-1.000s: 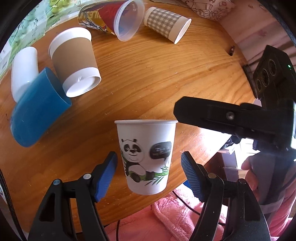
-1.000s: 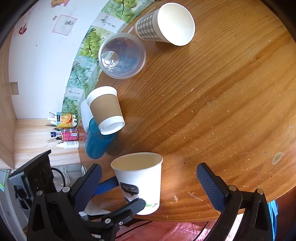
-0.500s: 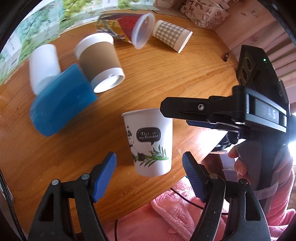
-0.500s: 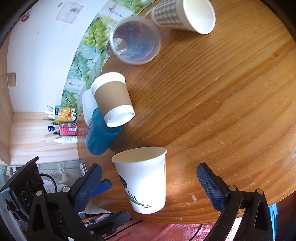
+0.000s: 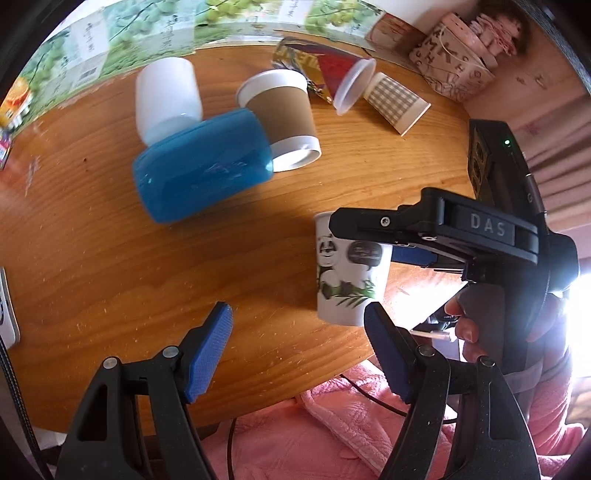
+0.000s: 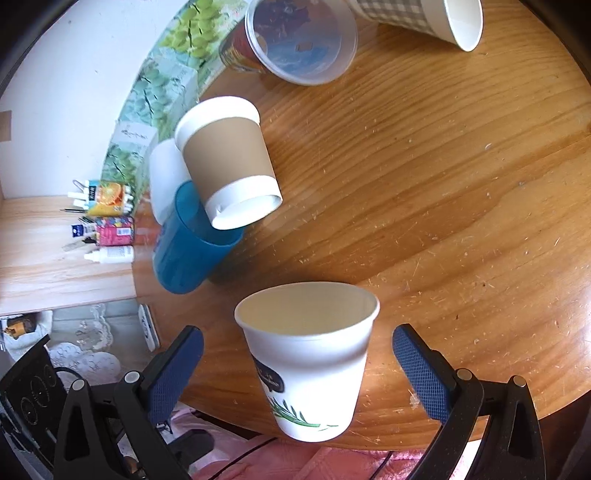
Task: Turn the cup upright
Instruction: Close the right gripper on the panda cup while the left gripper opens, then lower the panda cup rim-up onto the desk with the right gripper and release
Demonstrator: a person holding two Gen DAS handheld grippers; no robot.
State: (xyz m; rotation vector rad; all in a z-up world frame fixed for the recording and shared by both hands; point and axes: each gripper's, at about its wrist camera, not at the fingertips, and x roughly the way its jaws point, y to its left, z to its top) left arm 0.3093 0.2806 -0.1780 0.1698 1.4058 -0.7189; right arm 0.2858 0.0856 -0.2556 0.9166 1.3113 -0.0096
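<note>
Standing cup sits between your right gripper's fingers, near the edge

Looking along your right gripper (image 6: 297,363), you have the panda cup (image 6: 308,354) dead ahead and framed by the two blue pads (image 6: 177,363), mouth up, its long axis vertical and its base planted on the wooden surface (image 6: 443,184) close to the near edge. The jaws are spread wide, with clear air showing on both sides of the cup wall, so nothing is gripping it. Your left gripper (image 5: 297,356) is also spread apart and holds nothing; from its view the panda cup (image 5: 349,273) lies ahead and off to the right, just past the right pad (image 5: 386,352) rather than between the two. So the right gripper is the nearer and better aligned one.

Judging by how it stands, this cup already looks upright, and the flip seems done for it. If you pull the right gripper away, draw straight back along the fingers so neither pad clips the light paper wall and tips it off the edge.

Further back, the brown-sleeved cup (image 6: 229,162), the blue cup (image 6: 188,247), the clear plastic cup (image 6: 303,40) and the checked cup (image 6: 424,14) all lie on their sides, well apart from the standing one.
</note>
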